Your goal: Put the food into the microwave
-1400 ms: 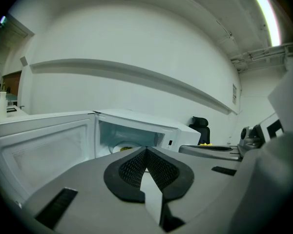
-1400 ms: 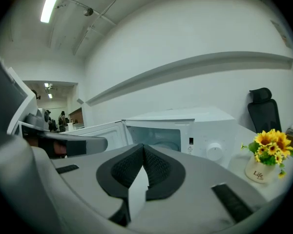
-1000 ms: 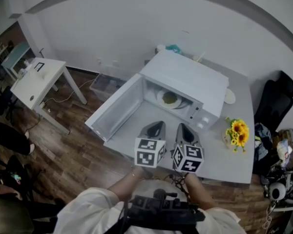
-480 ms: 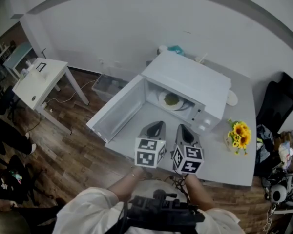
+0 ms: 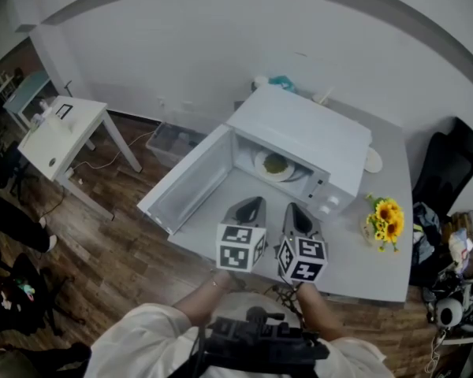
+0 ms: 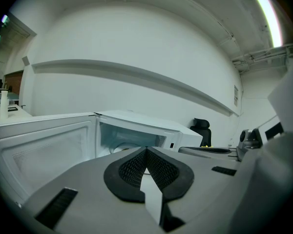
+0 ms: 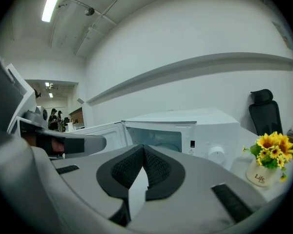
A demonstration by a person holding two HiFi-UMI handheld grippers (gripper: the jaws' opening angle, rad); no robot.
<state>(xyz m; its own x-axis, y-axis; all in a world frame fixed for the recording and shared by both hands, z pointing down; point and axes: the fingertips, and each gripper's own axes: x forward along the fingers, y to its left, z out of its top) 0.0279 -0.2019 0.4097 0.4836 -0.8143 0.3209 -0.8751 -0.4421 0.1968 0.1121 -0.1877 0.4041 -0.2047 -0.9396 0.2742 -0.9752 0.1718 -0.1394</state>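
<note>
Greenish food (image 5: 275, 162) on a white plate (image 5: 260, 164) is seen inside the open microwave (image 5: 303, 128) — at 12 o'clock from the left gripper (image 5: 255, 203) and right gripper (image 5: 294, 207). Both sets of fingers (image 6: 132, 167) are pressed together, empty.

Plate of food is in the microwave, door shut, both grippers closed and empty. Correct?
No: the door is open, swung out to the left, as the head view shows. The plate of food does sit in the microwave, and the left gripper and right gripper are both closed and empty.
</note>
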